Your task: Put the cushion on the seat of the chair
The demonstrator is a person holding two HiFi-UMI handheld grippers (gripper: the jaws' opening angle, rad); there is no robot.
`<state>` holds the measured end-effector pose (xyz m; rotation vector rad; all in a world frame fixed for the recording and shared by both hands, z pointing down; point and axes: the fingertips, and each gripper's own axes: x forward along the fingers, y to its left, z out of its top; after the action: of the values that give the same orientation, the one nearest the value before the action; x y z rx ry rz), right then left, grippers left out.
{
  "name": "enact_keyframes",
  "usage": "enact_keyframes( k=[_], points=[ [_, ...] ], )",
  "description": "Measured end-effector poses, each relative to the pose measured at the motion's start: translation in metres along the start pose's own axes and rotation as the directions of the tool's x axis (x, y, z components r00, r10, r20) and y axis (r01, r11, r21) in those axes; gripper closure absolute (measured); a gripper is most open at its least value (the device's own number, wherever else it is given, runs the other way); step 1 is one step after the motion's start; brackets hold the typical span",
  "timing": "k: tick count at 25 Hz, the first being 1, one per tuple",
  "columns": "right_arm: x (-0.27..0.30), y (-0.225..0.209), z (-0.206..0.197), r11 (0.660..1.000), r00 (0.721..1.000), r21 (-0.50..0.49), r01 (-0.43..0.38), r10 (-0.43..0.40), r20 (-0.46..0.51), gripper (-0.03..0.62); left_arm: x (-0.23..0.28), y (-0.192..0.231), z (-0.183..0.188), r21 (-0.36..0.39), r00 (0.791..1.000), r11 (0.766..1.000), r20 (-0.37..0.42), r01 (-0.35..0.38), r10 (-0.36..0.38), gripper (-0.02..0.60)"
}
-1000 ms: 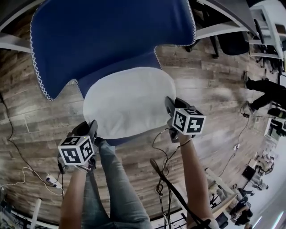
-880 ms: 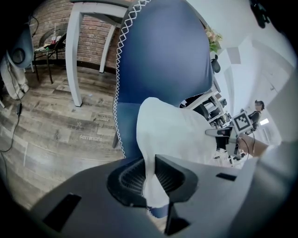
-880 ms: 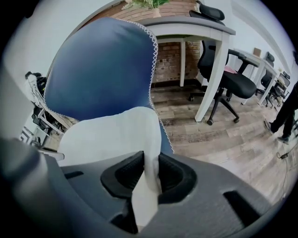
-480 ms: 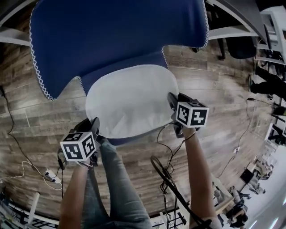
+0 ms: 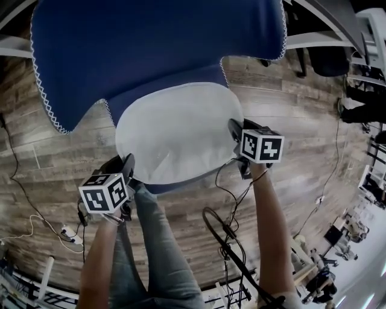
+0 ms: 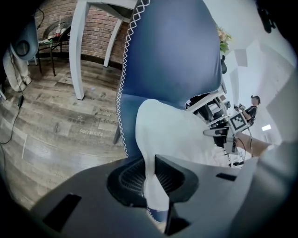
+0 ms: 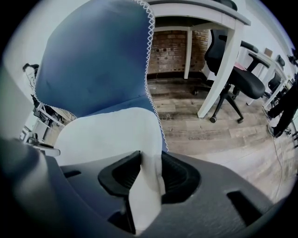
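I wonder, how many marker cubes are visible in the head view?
2. One marker cube is at lower left, by the white cushion's near-left edge; the other at right, by its right edge. None seems hidden.

An office: black swivel chair (image 7: 238,78) beside white desk (image 7: 195,9).

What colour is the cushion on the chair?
The cushion is plain white, with no pattern. The head view shows it best.

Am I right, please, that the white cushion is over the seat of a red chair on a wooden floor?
No: the chair is blue, not red, as the head view shows. The white cushion is over its seat, on a wooden floor.
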<state>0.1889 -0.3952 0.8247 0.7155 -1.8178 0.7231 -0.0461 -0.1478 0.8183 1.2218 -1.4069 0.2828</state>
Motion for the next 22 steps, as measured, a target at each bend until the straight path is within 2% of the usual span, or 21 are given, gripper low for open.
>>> enact_keyframes(
  k=[10, 22],
  points=[
    [0.001, -0.007, 0.005, 0.998, 0.998, -0.015, 0.060, -0.059, 0.033, 0.437, -0.002, 0.000, 0.006, 0.011, 0.999, 0.999, 0.005, -0.052, 0.052, 0.526],
    [0.009, -0.015, 0.003, 0.997, 0.996, -0.025, 0.072, -0.070, 0.054, 0.390, 0.002, 0.005, 0.006, 0.001, 0.997, 0.997, 0.005, -0.078, 0.078, 0.516]
  ],
)
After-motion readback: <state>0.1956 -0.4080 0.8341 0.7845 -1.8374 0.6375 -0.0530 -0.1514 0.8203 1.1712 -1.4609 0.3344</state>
